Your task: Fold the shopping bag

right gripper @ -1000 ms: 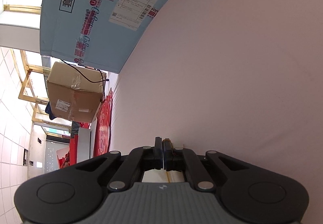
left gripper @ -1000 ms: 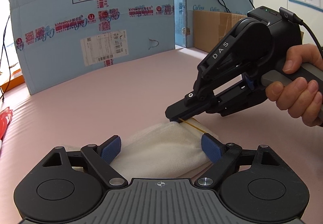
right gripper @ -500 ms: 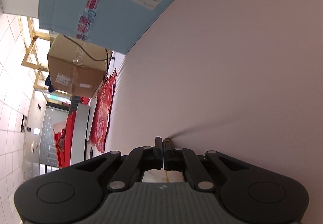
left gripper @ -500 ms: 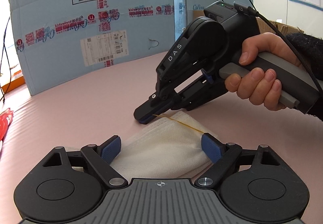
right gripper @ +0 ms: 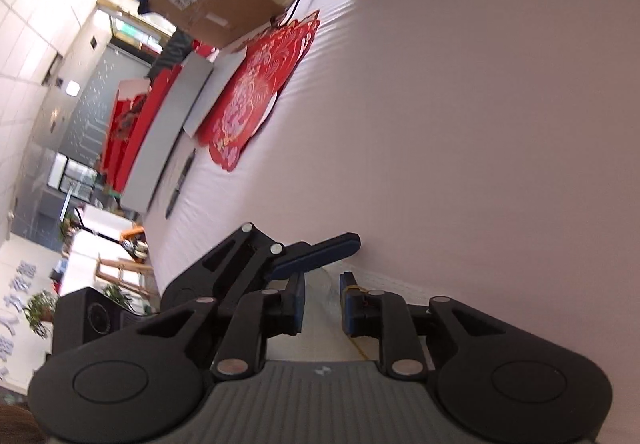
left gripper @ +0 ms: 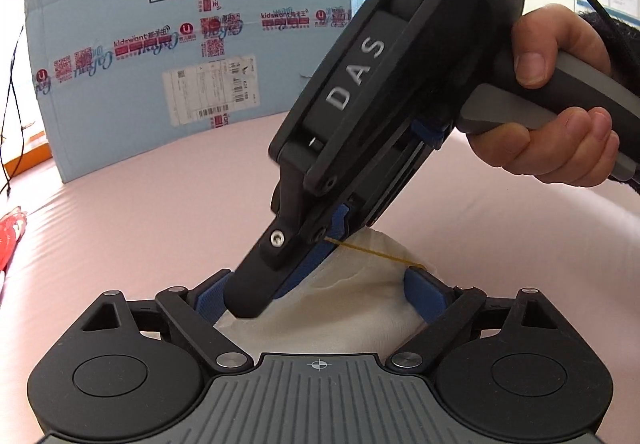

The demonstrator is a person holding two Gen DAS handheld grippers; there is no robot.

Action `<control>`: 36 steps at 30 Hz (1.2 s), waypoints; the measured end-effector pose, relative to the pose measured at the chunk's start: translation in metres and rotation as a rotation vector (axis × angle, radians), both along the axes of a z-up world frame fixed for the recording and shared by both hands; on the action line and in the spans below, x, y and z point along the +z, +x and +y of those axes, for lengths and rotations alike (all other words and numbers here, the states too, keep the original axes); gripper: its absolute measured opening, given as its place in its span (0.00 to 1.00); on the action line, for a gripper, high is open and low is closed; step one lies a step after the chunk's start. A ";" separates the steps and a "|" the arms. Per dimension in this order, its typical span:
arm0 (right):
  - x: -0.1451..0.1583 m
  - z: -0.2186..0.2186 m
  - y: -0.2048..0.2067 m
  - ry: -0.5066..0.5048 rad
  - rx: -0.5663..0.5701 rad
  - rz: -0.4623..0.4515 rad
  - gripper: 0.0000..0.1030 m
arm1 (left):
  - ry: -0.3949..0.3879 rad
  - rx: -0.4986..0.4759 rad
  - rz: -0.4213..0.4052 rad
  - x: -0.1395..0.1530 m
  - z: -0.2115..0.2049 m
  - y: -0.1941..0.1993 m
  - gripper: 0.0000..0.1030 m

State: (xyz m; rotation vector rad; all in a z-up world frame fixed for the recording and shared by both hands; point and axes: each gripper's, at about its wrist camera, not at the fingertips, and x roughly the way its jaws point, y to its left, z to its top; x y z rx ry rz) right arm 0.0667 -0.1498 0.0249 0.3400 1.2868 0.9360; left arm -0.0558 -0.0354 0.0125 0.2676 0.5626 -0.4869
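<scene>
Right gripper [left gripper: 248,302], big, black and hard, with "DAS" on its side, tipped down steeply onto the bag. Held by a hand [left gripper: 560,116]. From its own camera, right gripper [right gripper: 322,298] open only a little, with white cloth showing in the gap and nothing squeezed between the blue pads.

Left gripper [left gripper: 320,296] open wide, one flat blue rubber pad at each side of the bag. Not clear whether pressing on it.

Pink table [left gripper: 160,212], smooth, with faint ridges. At the back, a tall blue box [left gripper: 120,104] of cardboard with red tape and a white label.

Bag [left gripper: 352,308] in front of the left gripper and between its pads: a small, soft, white bundle of rough woven cloth, lumpy on top.

Far off on the table, flat red cut paper [right gripper: 256,92] with a lacy pattern.

Thin yellow band [left gripper: 372,252], pulled straight and tight from the right gripper across to the left gripper's right pad. Same band [right gripper: 356,289] looped round the right gripper's right finger.

Changed since half a second ago: right gripper shut tight then, now a bit apart. Back then its tip at the far edge of the bag, now much closer in, down by the left gripper's left pad. Left gripper as wide as before. Bag in the same spot.
</scene>
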 end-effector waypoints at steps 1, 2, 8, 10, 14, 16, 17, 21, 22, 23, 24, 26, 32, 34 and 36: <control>0.001 0.002 -0.001 -0.023 0.012 -0.014 0.19 | 0.020 0.017 -0.024 0.001 0.001 -0.003 0.91; 0.000 0.001 -0.001 -0.030 0.009 -0.015 0.12 | 0.051 0.061 -0.061 0.004 0.004 -0.009 0.91; -0.015 -0.025 0.001 0.034 -0.091 0.068 0.07 | 0.102 0.171 -0.076 0.004 0.021 -0.010 0.90; -0.015 -0.026 0.003 0.029 -0.088 0.069 0.10 | 0.142 0.153 -0.099 0.004 0.015 -0.011 0.90; -0.005 0.007 0.006 -0.053 -0.017 0.000 0.20 | 0.128 0.148 -0.085 0.004 0.016 -0.005 0.90; 0.003 0.027 0.005 -0.099 0.036 -0.045 0.28 | 0.117 0.147 -0.076 0.005 0.016 -0.001 0.90; 0.005 0.035 0.005 -0.116 0.056 -0.061 0.33 | 0.114 0.148 -0.078 0.005 0.016 -0.002 0.90; 0.005 0.041 0.003 -0.128 0.035 -0.056 0.33 | 0.149 0.193 -0.166 0.011 0.011 -0.014 0.89; 0.002 0.034 0.003 -0.109 0.002 -0.030 0.28 | 0.150 0.197 -0.189 0.013 0.010 -0.018 0.89; -0.002 0.025 0.003 -0.089 -0.042 0.004 0.21 | 0.141 0.186 -0.214 0.018 0.007 -0.025 0.89; -0.006 0.016 0.003 -0.069 -0.087 0.039 0.18 | 0.135 0.171 -0.233 0.021 0.004 -0.030 0.89; -0.013 0.001 0.000 -0.030 -0.161 0.092 0.14 | 0.119 0.117 -0.257 0.025 -0.005 -0.039 0.89; -0.023 -0.017 -0.024 0.041 -0.313 0.137 0.15 | 0.159 0.089 -0.194 0.012 -0.031 -0.034 0.89; -0.025 -0.020 -0.027 0.052 -0.328 0.128 0.15 | 0.159 0.102 -0.155 0.011 -0.028 -0.035 0.89; -0.024 -0.021 -0.027 0.053 -0.316 0.127 0.16 | 0.163 0.128 -0.121 0.008 -0.023 -0.037 0.90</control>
